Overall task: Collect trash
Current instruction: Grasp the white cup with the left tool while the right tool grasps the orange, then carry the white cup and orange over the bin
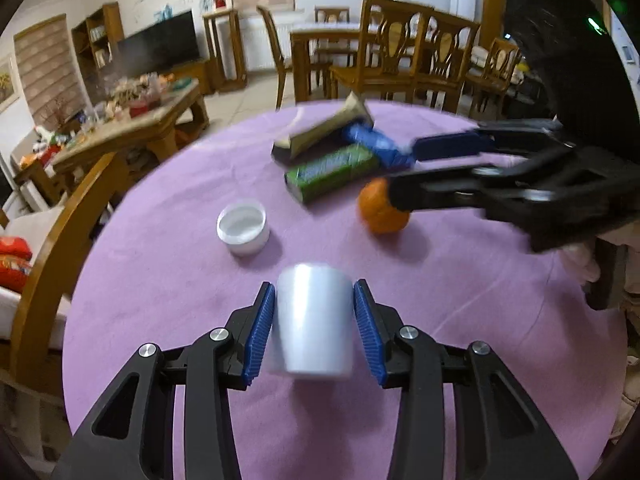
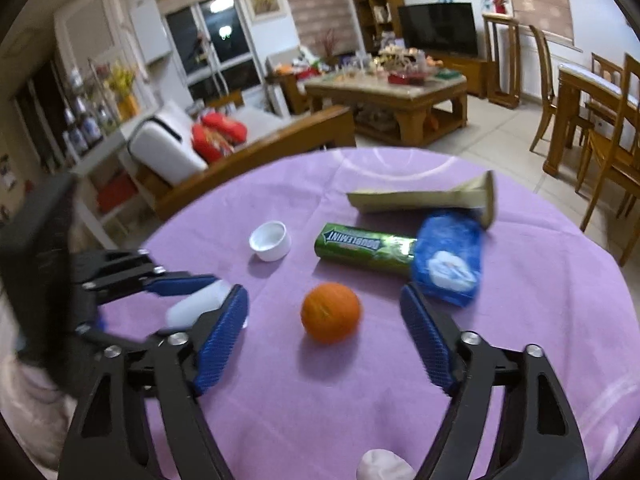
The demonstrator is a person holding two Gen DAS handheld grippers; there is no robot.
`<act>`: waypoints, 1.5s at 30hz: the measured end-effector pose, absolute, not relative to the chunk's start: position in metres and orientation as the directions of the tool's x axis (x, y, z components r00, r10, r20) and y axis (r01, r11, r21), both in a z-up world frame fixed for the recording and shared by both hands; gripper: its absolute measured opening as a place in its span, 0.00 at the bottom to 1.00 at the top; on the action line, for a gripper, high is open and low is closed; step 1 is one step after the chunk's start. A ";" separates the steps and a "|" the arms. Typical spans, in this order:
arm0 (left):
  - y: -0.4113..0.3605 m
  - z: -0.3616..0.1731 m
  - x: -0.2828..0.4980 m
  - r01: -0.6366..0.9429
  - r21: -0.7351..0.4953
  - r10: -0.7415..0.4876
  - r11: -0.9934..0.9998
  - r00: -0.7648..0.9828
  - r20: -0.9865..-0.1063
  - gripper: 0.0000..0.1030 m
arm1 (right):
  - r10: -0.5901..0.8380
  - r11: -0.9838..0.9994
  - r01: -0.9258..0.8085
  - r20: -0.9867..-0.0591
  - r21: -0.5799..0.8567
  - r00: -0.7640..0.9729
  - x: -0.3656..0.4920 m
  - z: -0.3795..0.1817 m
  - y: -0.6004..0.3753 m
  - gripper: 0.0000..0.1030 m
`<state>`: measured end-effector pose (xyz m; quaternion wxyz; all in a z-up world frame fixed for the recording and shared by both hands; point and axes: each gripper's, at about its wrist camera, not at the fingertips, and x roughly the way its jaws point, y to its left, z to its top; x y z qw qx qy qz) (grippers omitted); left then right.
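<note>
My left gripper (image 1: 314, 320) is shut on a white plastic cup (image 1: 314, 320), held over the purple tablecloth (image 1: 440, 320); the cup also shows in the right wrist view (image 2: 196, 306). My right gripper (image 2: 324, 312) is open, its fingers on either side of an orange (image 2: 330, 312), just short of it. Beyond lie a green Doublemint gum pack (image 2: 366, 248), a blue wrapper (image 2: 448, 258) and a tan paper wrapper (image 2: 424, 198). A small white cap (image 2: 270, 240) sits to the left. In the left wrist view the right gripper (image 1: 404, 176) reaches over the orange (image 1: 382, 210).
The round table's far edge (image 2: 360, 152) drops off to a tiled floor. A wooden sofa arm (image 2: 256, 152) stands beyond the left edge, dining chairs (image 1: 400, 56) beyond the other side. A crumpled white scrap (image 2: 384, 466) lies near my right gripper's base.
</note>
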<state>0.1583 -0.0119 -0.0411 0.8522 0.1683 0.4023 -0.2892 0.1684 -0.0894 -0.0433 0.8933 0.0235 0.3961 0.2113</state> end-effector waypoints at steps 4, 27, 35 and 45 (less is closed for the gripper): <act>-0.004 -0.045 0.164 0.614 0.031 -0.342 0.789 0.479 -0.808 0.38 | 0.336 0.925 -0.341 -0.776 0.166 0.534 0.188 -0.066 -0.070 0.59; -0.011 0.002 0.126 0.581 -0.065 -0.509 0.811 0.647 -0.568 0.38 | 0.419 0.908 -0.320 -0.593 0.271 0.687 0.115 -0.023 -0.125 0.37; -0.064 0.031 0.097 0.650 -0.145 -0.634 0.746 0.626 -0.454 0.38 | 0.393 0.911 -0.279 -0.432 0.305 0.811 0.041 0.020 -0.191 0.37; -0.176 0.037 0.066 0.785 -0.179 -0.763 0.594 0.479 -0.434 0.38 | 0.222 0.949 -0.124 -0.339 0.289 0.914 -0.058 0.045 -0.299 0.37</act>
